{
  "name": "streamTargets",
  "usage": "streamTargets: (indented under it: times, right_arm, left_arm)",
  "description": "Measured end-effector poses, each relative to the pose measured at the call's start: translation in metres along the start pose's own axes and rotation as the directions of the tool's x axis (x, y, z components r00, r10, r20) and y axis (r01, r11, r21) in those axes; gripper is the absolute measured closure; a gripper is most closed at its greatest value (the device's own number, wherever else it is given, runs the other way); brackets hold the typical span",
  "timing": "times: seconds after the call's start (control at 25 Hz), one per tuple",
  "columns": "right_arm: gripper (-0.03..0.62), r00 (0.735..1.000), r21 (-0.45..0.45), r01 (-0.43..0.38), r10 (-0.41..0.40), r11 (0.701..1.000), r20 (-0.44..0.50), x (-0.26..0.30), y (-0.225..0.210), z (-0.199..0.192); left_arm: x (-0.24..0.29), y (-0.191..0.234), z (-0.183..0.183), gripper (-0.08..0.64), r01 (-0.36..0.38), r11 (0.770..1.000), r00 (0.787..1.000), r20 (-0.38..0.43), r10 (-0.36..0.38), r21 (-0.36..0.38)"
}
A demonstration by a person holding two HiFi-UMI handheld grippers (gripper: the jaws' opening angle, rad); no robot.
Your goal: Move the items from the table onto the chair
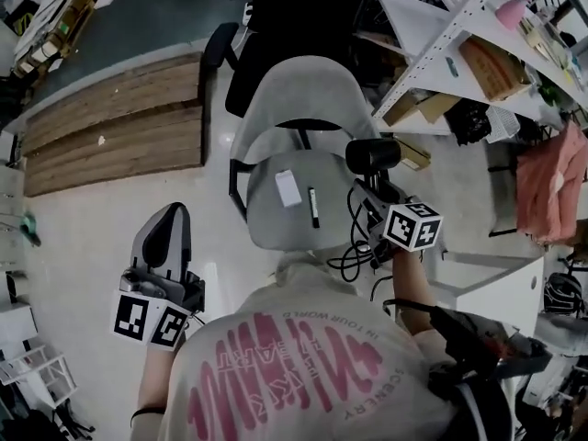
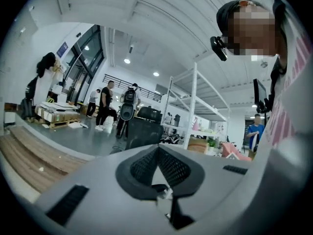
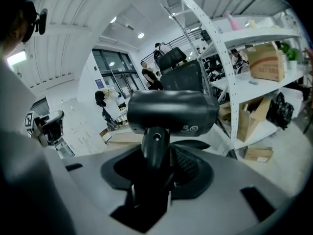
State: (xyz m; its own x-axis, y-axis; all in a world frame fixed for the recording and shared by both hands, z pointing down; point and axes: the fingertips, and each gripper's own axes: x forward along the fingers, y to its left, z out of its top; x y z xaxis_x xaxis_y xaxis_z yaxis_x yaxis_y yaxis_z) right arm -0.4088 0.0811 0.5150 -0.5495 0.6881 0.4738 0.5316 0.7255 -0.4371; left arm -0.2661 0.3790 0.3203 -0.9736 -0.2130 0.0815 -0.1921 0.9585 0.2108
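Nearest the lens: the person's T-shirt (image 1: 294,375), pale with red print, filling the bottom centre of the head view.

Item 1. Left claw (image 1: 171,217), lower left of the head view. Its own view shows the ribbed pads (image 2: 142,165) meeting at the tip with nothing between them: closed and empty, pointing out over open floor.

Item 2. Right claw (image 1: 369,191), right of centre in the head view. It is clamped on the handle of a black hair dryer (image 1: 372,154), seen close up in the right gripper view (image 3: 171,112) with the barrel standing crosswise above the jaws.
- Location: held in the air just beside the right edge of the chair seat, not yet set down.
- Cord (image 1: 354,255): hangs in loops below the claw, toward the person.
- Handling, as judged: rigid plastic shell, moderate weight, top-heavy at the barrel. The smooth handle could swivel between the pads, and the trailing cord may snag. The handle is the sensible place to grip, as it is gripped now.

Item 3. Grey chair (image 1: 303,90), upper centre. Its seat carries a small white card (image 1: 288,188) and, just beside it, a black pen (image 1: 313,207).
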Motion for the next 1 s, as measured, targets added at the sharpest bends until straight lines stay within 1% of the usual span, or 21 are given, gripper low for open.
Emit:
streamTargets:
  times: [0.16,0.32,0.44,0.56,0.72,0.88,1.0]
  right_arm:
    - [0.419,0.995,-0.007,-0.026,0.025,1.000,-0.101,0.038,-0.014,-0.012]
    - [0.420,0.984,0.025,-0.035,0.039,0.999,-0.171,0.073,-0.032,-0.026]
    - [0.420,0.972,0.045,-0.009,0.019,0.999,-0.233,0.096,-0.051,-0.042]
    - [0.419,0.954,0.058,0.045,-0.025,0.997,-0.298,0.119,-0.073,-0.064]
    - [0.419,0.918,0.092,0.130,-0.085,0.987,-0.388,0.146,-0.098,-0.107]
    - [0.419,0.861,0.097,0.228,-0.154,0.969,-0.485,0.161,-0.127,-0.149]
    - [0.420,0.822,0.088,0.268,-0.180,0.959,-0.540,0.168,-0.142,-0.173]
  left_arm:
    - [0.005,0.017,0.004,0.552,-0.097,0.995,0.995,-0.018,0.096,-0.016]
    - [0.012,0.023,0.006,0.552,-0.159,0.987,0.987,-0.030,0.158,-0.030]
    - [0.014,0.025,0.004,0.552,-0.210,0.977,0.976,-0.060,0.208,-0.044]
    - [0.012,0.030,0.000,0.552,-0.271,0.962,0.958,-0.106,0.265,-0.037]
    - [0.005,0.036,-0.007,0.552,-0.353,0.936,0.924,-0.165,0.345,-0.018]
    - [0.002,0.036,-0.014,0.552,-0.407,0.913,0.890,-0.221,0.400,0.012]
    - [-0.001,0.035,-0.020,0.552,-0.444,0.896,0.862,-0.259,0.435,0.028]
